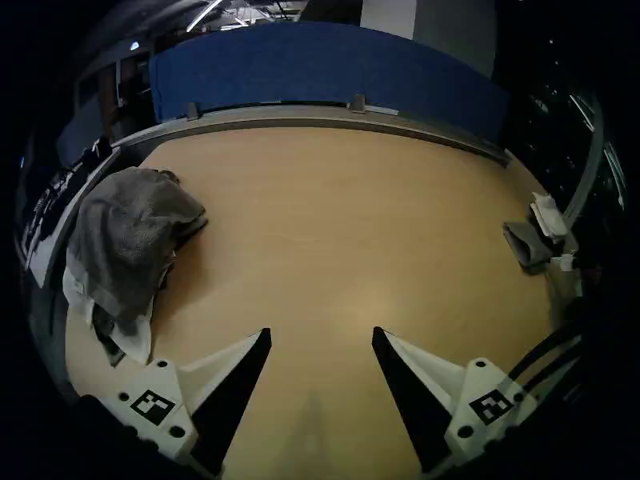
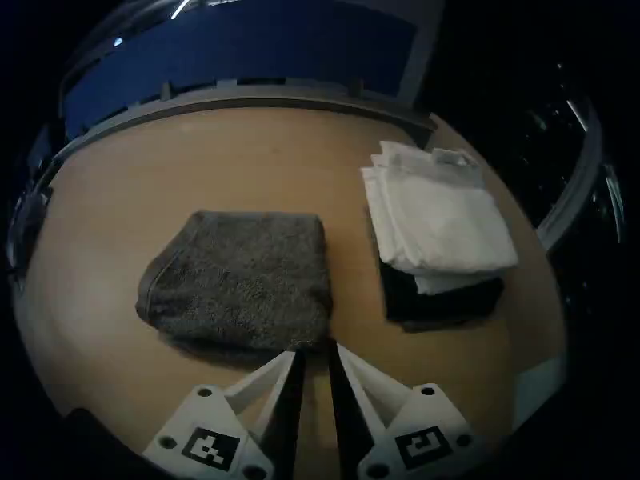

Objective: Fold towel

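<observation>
A folded grey towel (image 2: pixel 240 280) lies flat on the wooden table (image 2: pixel 240 160) in the right gripper view. My right gripper (image 2: pixel 314 350) is at the towel's near right corner, its jaws drawn to a narrow gap that pinches that corner. To the right of it, a folded white towel (image 2: pixel 436 216) rests on a folded black one (image 2: pixel 440 302). In the left gripper view my left gripper (image 1: pixel 321 332) hovers open over bare table (image 1: pixel 336 224). A heap of unfolded towels (image 1: pixel 128 232), grey over white, lies to its left by the table edge.
A blue partition (image 1: pixel 320 68) and a grey rail (image 1: pixel 320 116) close off the far side of the table. The folded stack (image 1: pixel 532 236) appears small at the far right in the left gripper view, near the right edge. Dark room surrounds the table.
</observation>
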### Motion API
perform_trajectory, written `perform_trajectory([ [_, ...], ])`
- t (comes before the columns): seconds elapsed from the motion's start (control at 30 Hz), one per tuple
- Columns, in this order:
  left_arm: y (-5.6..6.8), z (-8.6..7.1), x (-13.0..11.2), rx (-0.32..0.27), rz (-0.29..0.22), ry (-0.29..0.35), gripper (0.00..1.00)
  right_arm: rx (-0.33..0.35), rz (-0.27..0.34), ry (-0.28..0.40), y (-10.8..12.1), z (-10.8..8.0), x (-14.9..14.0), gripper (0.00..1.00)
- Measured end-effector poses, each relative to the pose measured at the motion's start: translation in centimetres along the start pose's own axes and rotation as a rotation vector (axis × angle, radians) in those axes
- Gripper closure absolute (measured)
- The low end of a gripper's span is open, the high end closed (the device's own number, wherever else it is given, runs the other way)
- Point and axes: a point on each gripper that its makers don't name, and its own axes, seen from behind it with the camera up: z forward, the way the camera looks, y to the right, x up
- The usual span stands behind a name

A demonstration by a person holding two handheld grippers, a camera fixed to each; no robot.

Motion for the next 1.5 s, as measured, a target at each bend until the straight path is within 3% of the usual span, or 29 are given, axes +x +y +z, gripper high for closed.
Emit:
perform_trajectory([
  [0.1, 0.0, 0.0, 0.0, -0.001, 0.002, 0.000, 0.06, -0.008, -0.002, -0.010, 0.1, 0.1, -0.4, 0.62],
  [0.37, 0.1, 0.0, 0.0, -0.003, 0.002, 0.000, 0.06, -0.013, -0.005, -0.014, 0.2, 0.0, -0.8, 0.57],
  [0.63, 0.1, -0.1, 0.1, -0.004, 0.003, 0.003, 0.06, -0.028, -0.015, -0.001, 0.6, -0.3, -0.9, 0.32],
  [0.83, 0.2, -0.1, 0.2, -0.006, 0.004, 0.004, 0.06, -0.042, -0.020, 0.001, 0.8, -0.6, -1.2, 0.18],
  [1.5, 0.6, -0.5, 0.5, -0.015, 0.013, 0.014, 0.06, -0.061, -0.018, 0.007, 1.5, -1.7, -1.3, 0.17],
])
